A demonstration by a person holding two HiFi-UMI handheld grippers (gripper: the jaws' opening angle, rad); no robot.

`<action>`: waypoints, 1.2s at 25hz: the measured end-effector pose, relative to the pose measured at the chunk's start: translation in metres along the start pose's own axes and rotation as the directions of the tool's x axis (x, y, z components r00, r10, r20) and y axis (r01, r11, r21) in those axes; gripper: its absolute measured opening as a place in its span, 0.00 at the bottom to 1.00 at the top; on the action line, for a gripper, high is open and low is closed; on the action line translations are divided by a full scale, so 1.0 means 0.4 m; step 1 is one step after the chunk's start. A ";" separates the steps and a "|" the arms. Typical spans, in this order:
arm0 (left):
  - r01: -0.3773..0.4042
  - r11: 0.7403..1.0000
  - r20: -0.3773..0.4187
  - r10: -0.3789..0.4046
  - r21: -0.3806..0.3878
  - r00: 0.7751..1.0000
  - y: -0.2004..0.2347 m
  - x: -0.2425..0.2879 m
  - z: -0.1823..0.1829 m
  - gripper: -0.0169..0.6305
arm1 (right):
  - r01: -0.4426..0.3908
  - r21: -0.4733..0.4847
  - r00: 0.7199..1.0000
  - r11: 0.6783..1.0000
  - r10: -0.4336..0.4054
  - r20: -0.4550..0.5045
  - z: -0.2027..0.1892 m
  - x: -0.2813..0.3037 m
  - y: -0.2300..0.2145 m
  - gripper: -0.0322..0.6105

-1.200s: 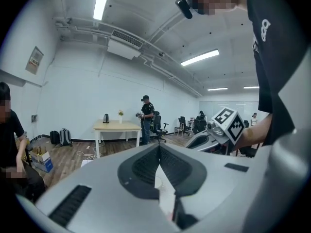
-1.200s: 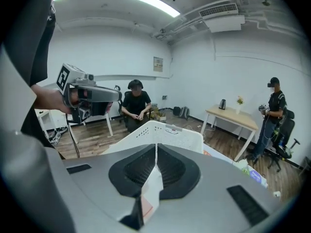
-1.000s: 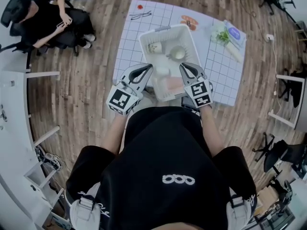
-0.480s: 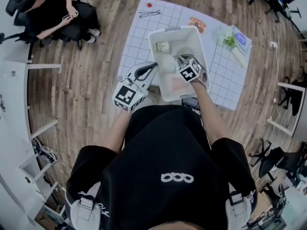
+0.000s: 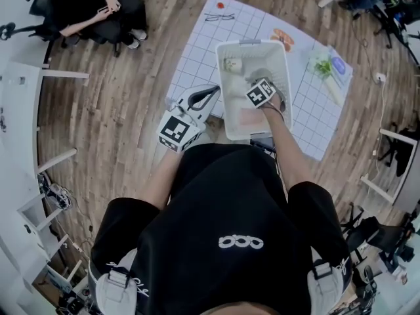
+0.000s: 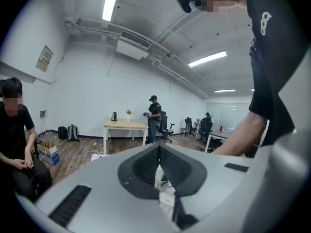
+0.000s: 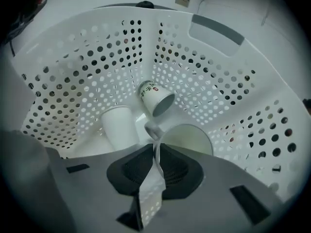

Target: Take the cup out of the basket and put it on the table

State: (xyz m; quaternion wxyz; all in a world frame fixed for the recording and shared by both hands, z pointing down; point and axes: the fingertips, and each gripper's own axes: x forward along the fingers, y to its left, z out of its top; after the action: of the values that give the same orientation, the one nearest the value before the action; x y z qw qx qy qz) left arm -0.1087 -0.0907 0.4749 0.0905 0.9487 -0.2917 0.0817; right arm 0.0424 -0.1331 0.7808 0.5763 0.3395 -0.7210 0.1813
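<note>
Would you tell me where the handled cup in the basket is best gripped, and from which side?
Grip its handle, coming down from above. The handled cup seems to stand upright, mouth up, inside the basket, so its sides are walled in; the handle juts sideways towards the plain white cup, free to pinch.

A table (image 5: 193,58) under a white gridded sheet stands on a wooden floor (image 5: 111,117). A white perforated basket (image 5: 221,84) sits mid-table. Beyond the basket lie spectacles (image 5: 216,16) and a small red item (image 5: 220,5); right of it, an orange item (image 5: 283,38), greens (image 5: 322,67) and a blue-labelled packet (image 5: 338,64).
</note>
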 end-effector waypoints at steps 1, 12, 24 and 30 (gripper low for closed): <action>-0.003 1.000 -0.001 0.003 -0.003 1.000 0.000 -0.001 -0.001 0.04 | 0.000 -0.006 1.000 1.000 0.000 -0.005 0.000 0.004 -0.001 0.12; -0.018 1.000 0.002 0.018 0.000 1.000 -0.004 -0.005 -0.001 0.04 | -0.007 0.021 1.000 1.000 0.006 0.023 0.010 -0.023 0.007 0.12; 0.005 1.000 0.004 -0.005 0.020 1.000 -0.024 0.016 0.014 0.04 | 0.102 0.047 0.943 0.994 -0.111 0.313 0.121 -0.296 -0.008 0.12; 0.023 0.999 0.008 -0.024 0.049 1.000 -0.027 0.044 0.039 0.04 | 0.255 0.037 0.774 0.966 -0.226 0.591 0.215 -0.605 -0.020 0.12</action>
State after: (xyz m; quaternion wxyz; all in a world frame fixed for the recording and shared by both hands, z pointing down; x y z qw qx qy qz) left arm -0.0866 -0.0950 0.4621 0.0668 0.9543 -0.2788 0.0838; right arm 0.0124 -0.1270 0.5257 0.3494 0.4550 -0.8187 -0.0249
